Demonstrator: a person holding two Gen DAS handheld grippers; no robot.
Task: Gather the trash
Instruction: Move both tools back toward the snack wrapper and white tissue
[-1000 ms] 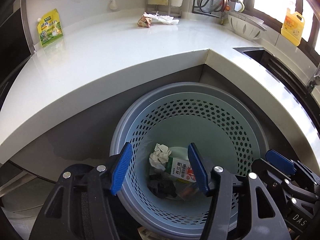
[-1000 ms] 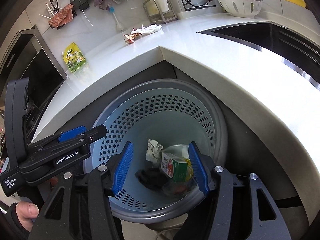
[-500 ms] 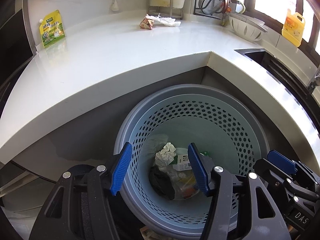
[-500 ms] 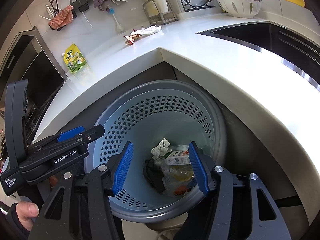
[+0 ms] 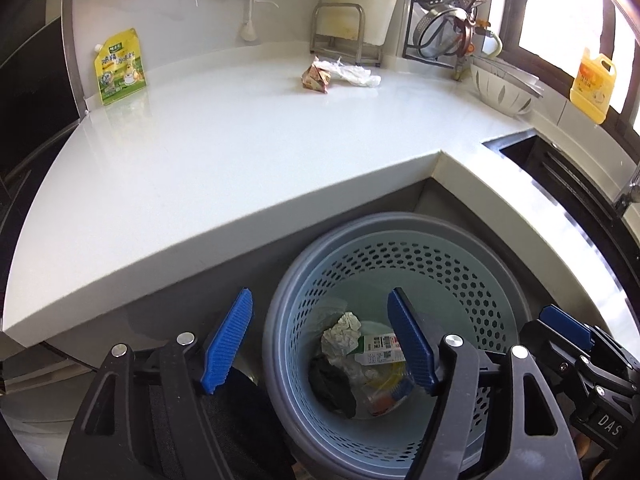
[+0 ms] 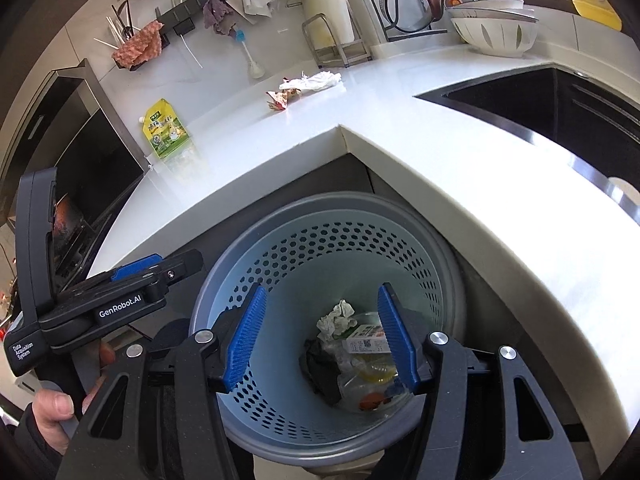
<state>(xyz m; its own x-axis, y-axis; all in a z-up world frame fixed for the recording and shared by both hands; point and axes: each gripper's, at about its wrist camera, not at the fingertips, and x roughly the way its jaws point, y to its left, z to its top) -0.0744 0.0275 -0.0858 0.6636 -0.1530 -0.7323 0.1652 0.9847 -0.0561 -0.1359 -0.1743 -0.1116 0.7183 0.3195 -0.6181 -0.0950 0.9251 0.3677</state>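
A perforated blue-grey trash basket (image 5: 472,272) (image 6: 320,248) stands on the floor in the counter's inner corner. Inside lie a crumpled white paper (image 5: 340,334) (image 6: 336,316), a small carton (image 5: 378,350) (image 6: 366,340), dark material and clear plastic. On the white counter (image 5: 240,152) (image 6: 460,152) lie a crumpled brown wrapper (image 5: 316,78) (image 6: 278,98) with white tissue (image 5: 356,74) (image 6: 318,80) and a yellow-green pouch (image 5: 118,66) (image 6: 166,128). My left gripper (image 5: 320,340) and right gripper (image 6: 320,334) are both open and empty above the basket.
A sink (image 6: 540,104) is set in the counter at the right. A white bowl (image 5: 500,88), a yellow bottle (image 5: 592,84) and a dish rack (image 5: 448,20) stand at the back. A dark stove (image 6: 80,184) is at the left.
The carton has dropped from mid-air and settled among the trash in the basket. Both grippers have pulled up and back; the left one shifted left.
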